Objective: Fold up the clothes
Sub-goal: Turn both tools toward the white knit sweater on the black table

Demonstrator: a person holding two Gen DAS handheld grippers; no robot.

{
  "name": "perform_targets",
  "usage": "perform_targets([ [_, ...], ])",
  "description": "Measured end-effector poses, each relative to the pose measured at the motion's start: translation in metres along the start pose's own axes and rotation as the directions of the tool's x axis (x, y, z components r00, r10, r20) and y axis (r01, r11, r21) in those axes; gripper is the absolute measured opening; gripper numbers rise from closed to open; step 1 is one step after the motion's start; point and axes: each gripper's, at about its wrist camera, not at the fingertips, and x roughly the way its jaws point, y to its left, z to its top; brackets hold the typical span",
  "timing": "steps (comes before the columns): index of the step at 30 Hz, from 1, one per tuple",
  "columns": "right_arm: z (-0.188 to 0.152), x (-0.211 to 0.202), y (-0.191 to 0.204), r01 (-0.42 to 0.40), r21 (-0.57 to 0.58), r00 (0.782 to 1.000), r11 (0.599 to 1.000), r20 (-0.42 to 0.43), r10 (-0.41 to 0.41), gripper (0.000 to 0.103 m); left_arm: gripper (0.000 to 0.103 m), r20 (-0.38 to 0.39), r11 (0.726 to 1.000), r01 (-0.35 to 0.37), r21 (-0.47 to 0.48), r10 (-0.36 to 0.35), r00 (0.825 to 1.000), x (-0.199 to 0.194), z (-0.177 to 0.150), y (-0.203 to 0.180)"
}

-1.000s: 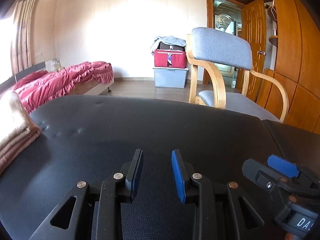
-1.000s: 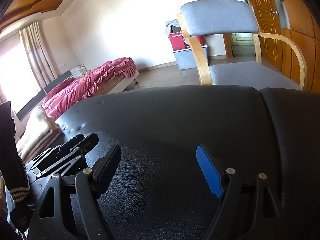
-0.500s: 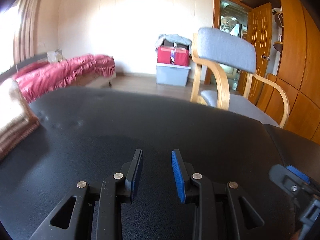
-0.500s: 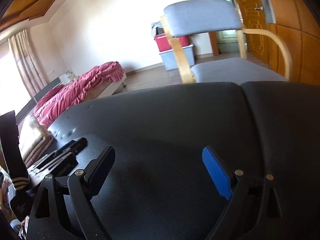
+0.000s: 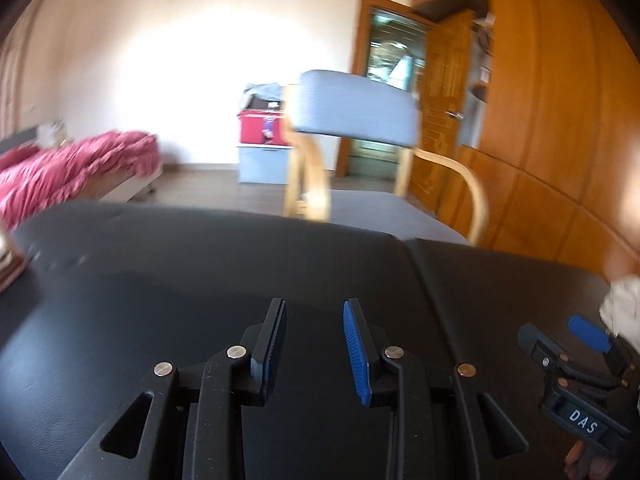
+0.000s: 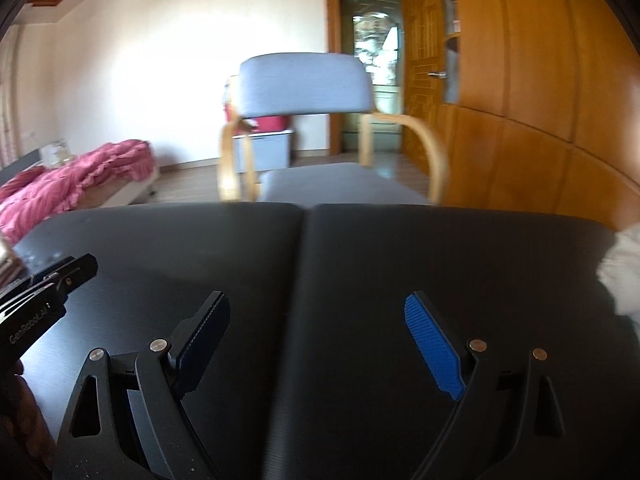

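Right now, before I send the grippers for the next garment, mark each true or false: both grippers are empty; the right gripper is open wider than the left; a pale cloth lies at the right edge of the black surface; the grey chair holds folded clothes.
1. Both grippers empty: true. Left gripper and right gripper hold nothing.
2. Right open wider: true.
3. Pale cloth at the right edge of the black surface: true.
4. Grey chair holds folded clothes: false; its seat is bare.

Black two-finger grippers, blue-padded.
Left gripper [image 5: 314, 350] and right gripper [image 6: 316, 346]: silver screws are seen; "DAS" and "GenRobot.AI" are printed.
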Motion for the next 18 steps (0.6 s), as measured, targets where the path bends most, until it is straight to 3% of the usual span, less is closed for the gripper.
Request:
perform_targets([
  [10, -0.005, -0.023, -0.076, 0.162, 0.068, 0.987, 0.984, 0.009, -0.163, 0.091, 0.029, -0.013, 0.984, 0.114, 0.134, -0.113, 0.994, 0.016, 0.004, -0.093],
  [18, -0.007, -0.030, -0.124, 0.279, 0.119, 0.959, 0.953, 0.018, -0.283, 0.091, 0.029, -0.015, 0.970, 0.152, 0.189, -0.152, 0.988, 0.027, 0.001, -0.147],
])
